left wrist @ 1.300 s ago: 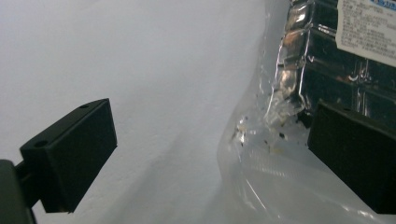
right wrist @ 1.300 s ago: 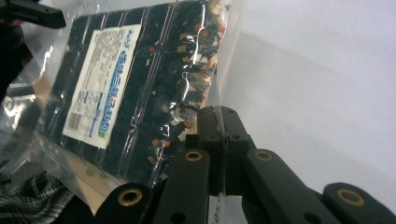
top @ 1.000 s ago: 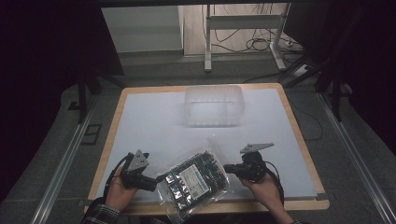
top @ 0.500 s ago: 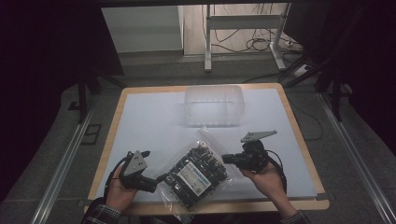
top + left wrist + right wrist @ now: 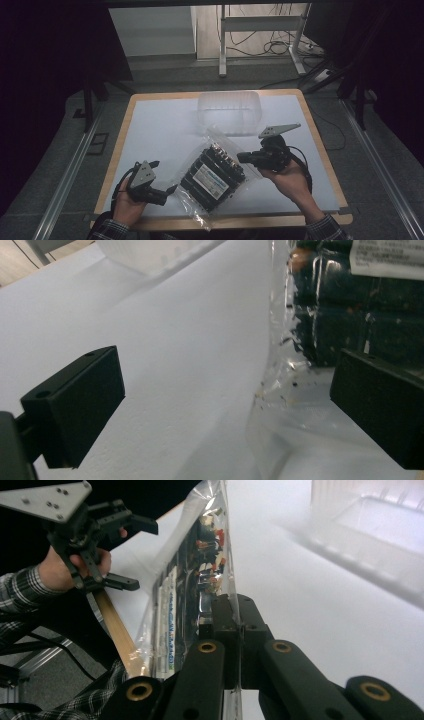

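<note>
Clear plastic bag [image 5: 212,172] of dark packs carries a white label [image 5: 210,175] whose print is too small to be read. Its edge is clamped by the closed right gripper [image 5: 244,157] and, compared with a second ago, has been raised off the white table [image 5: 160,130]. The left gripper [image 5: 170,190] is held wide open beside the bag's corner.

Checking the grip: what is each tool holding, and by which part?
Right tool pinches the clear bag by its plastic edge. Left tool is open, holding nothing.
</note>
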`<state>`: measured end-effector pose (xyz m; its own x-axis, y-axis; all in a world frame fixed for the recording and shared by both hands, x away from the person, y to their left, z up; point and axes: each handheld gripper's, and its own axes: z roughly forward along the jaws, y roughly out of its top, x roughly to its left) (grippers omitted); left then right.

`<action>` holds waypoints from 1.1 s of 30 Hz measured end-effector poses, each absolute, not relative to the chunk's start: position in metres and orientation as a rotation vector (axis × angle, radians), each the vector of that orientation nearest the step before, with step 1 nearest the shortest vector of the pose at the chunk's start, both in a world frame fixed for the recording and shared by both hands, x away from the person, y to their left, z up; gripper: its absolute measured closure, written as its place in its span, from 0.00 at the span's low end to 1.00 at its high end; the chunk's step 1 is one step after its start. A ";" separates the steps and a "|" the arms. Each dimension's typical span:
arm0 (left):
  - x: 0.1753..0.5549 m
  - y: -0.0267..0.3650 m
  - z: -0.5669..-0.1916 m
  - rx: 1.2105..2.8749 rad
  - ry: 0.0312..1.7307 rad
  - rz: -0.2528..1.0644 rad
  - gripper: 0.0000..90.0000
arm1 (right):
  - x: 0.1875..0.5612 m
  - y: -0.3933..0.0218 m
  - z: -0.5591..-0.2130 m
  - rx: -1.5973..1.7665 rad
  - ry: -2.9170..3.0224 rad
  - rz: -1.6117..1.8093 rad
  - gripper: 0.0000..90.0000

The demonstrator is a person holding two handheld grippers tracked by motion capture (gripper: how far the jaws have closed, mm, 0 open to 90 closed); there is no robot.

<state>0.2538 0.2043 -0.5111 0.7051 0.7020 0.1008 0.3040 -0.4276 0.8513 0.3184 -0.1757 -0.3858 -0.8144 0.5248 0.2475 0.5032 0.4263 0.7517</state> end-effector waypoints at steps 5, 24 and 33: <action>0.254 0.204 -0.512 2.027 0.771 0.563 0.01 | 0.319 -0.175 -0.374 0.923 2.620 1.382 0.99; 0.254 0.203 -0.512 2.038 0.763 0.563 0.01 | 0.338 -0.176 -0.329 0.866 2.534 1.416 0.99; 0.255 0.202 -0.513 2.044 0.767 0.561 0.01 | 0.363 -0.185 -0.314 0.905 2.473 1.444 0.99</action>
